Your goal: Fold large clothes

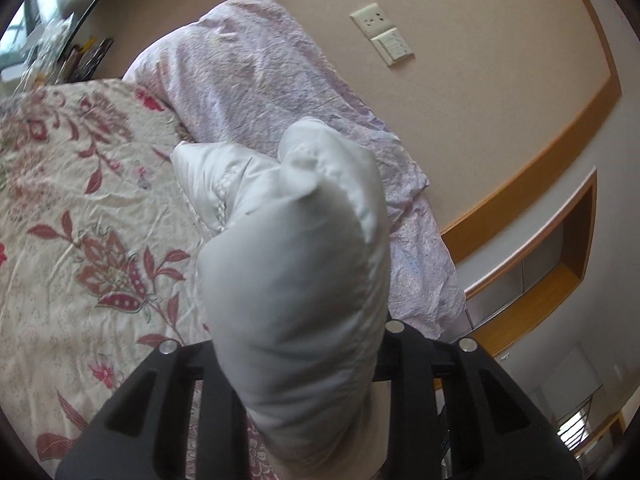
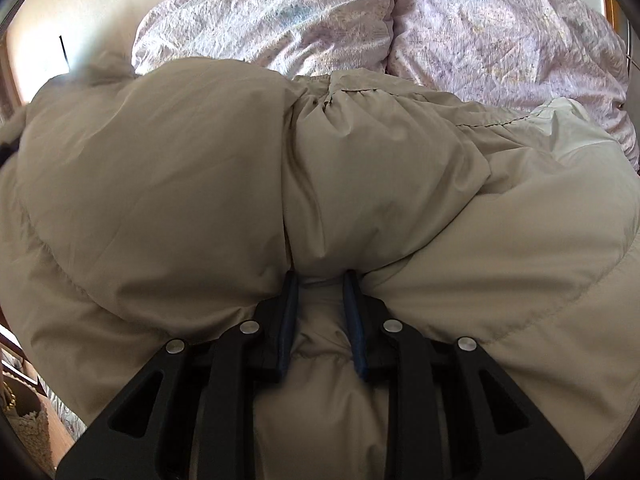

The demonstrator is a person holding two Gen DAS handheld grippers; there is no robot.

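Observation:
A puffy beige down jacket fills the right wrist view (image 2: 180, 184). My right gripper (image 2: 320, 276) is shut on a fold of it; the blue fingertips (image 2: 290, 300) are sunk into the padding. In the left wrist view a pale padded part of the jacket (image 1: 296, 280) bulges up between the arms of my left gripper (image 1: 298, 360) and hides its fingertips. That gripper holds it lifted above the bed. A further part with a stitched edge (image 1: 216, 184) hangs behind.
The bed has a floral cream and red cover (image 1: 80, 220). Lilac pillows lie along the wall (image 1: 260, 80), and also show in the right wrist view (image 2: 480, 28). A wall socket and switch (image 1: 382, 34) and a wooden niche (image 1: 560, 252) are on the wall.

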